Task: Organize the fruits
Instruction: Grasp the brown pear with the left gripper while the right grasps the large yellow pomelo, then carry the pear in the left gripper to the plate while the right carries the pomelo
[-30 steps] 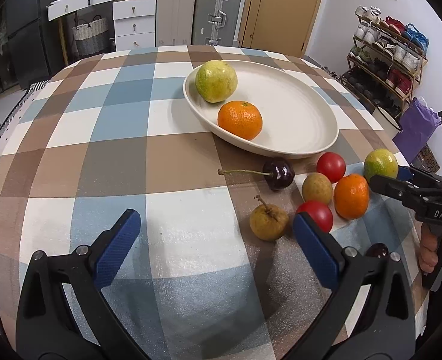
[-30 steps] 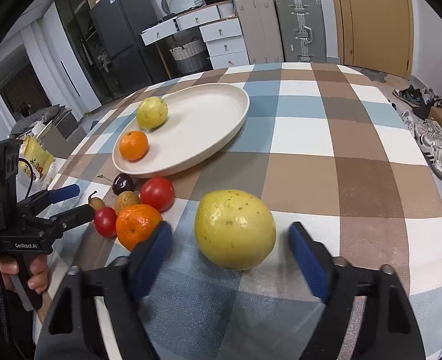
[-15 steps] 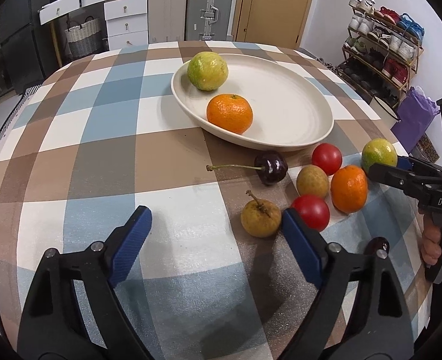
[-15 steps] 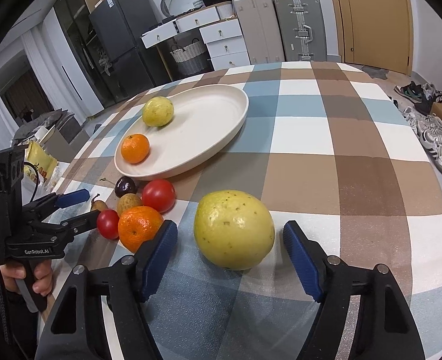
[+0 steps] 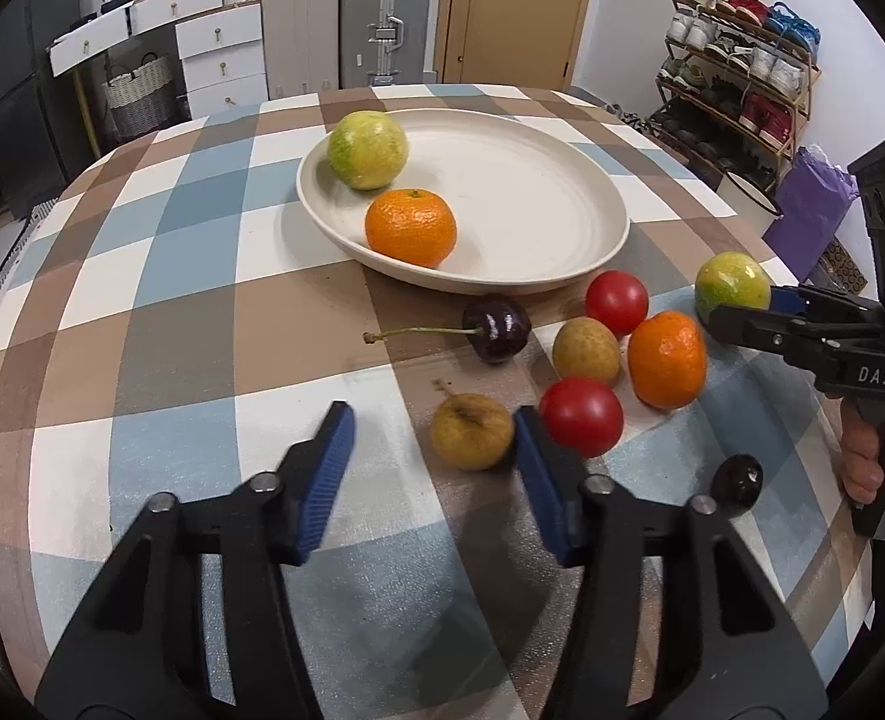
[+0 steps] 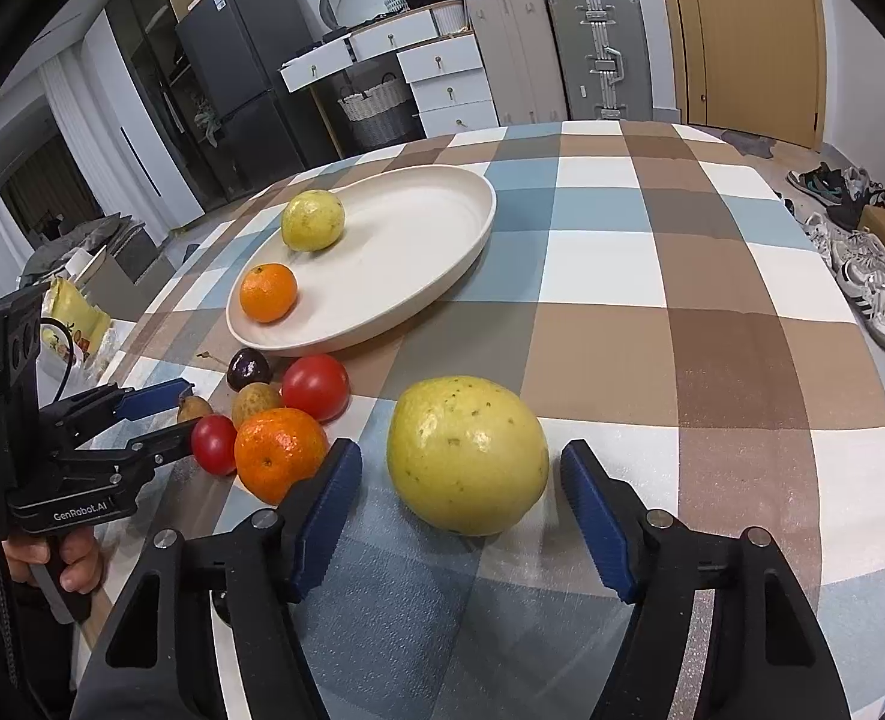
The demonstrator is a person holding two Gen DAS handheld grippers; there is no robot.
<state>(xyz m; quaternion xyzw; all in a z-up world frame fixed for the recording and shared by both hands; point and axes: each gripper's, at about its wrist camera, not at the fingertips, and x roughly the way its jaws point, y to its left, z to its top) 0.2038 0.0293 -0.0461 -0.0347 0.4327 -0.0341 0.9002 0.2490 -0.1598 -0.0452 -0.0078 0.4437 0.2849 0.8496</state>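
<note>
A cream plate point(image 5: 562, 198) holds a yellow-green guava point(image 5: 369, 149) and an orange point(image 5: 411, 227). Loose fruit lies on the checked cloth in front of it: a small brown pear point(image 5: 472, 431), two red tomatoes point(image 5: 581, 415), a brown fruit point(image 5: 586, 351), an orange point(image 5: 666, 358), a dark cherry point(image 5: 496, 328). My left gripper point(image 5: 433, 450) is open; the pear sits between its fingers, close to the right one. My right gripper point(image 6: 460, 492) is open around a large yellow guava point(image 6: 467, 453), not touching it. That guava also shows in the left wrist view point(image 5: 732, 286).
Another dark cherry point(image 5: 736, 479) lies near the table's right edge. Suitcases point(image 5: 385, 18), white drawers and a shoe rack point(image 5: 742, 42) stand beyond the table. A fridge point(image 6: 238, 72) stands at the back in the right wrist view.
My left gripper has moved forward and right to bracket the small pear, and its fingers have narrowed. My right gripper has edged closer around the large guava.
</note>
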